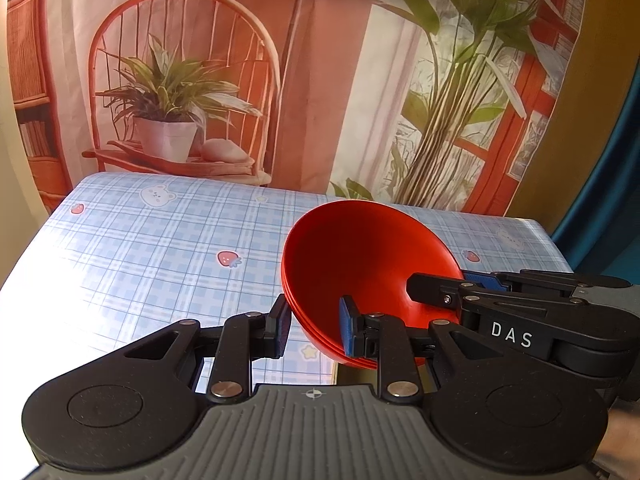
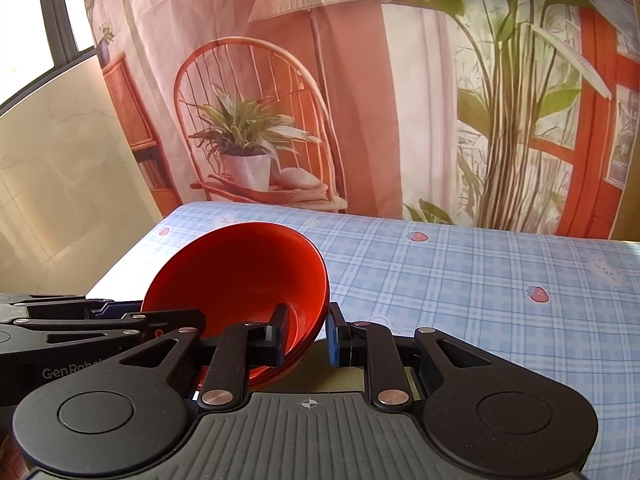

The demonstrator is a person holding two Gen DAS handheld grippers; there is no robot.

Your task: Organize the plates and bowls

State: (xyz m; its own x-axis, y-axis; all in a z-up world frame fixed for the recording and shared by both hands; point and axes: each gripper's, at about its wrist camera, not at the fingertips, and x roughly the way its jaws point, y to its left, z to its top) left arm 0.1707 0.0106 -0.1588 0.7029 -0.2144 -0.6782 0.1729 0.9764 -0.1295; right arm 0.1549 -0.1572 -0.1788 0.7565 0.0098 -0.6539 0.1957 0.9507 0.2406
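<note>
Left wrist view shows a stack of glossy red plastic bowls [image 1: 360, 264], nested so that at least three rims show, tilted steeply and lifted off the counter covered in a blue plaid cloth with bears and strawberries [image 1: 160, 248]. The left gripper [image 1: 316, 328] straddles the stack's near rim, one pad outside the wall and one inside; the outer pad seems to touch the rims, but a sliver of cloth shows beside it, so I cannot tell whether it truly clamps. The right gripper [image 1: 452, 292] reaches in from the side with one finger laid inside the top bowl.

From the right wrist view, that right gripper [image 2: 306, 334] likewise has the rim between its fingers, the left finger pressed against the inner wall, the blue pad just beside the outer wall. It looks clenched on the stack. Sharing the load from two sides probably keeps the nested bowls from sliding apart while tilted.

Nothing else stands on the cloth ahead. Behind the counter hangs a printed backdrop of a wicker chair and potted plants [image 2: 256, 152]. The likeliest obstruction is each gripper to the other, since both crowd the same rim.
</note>
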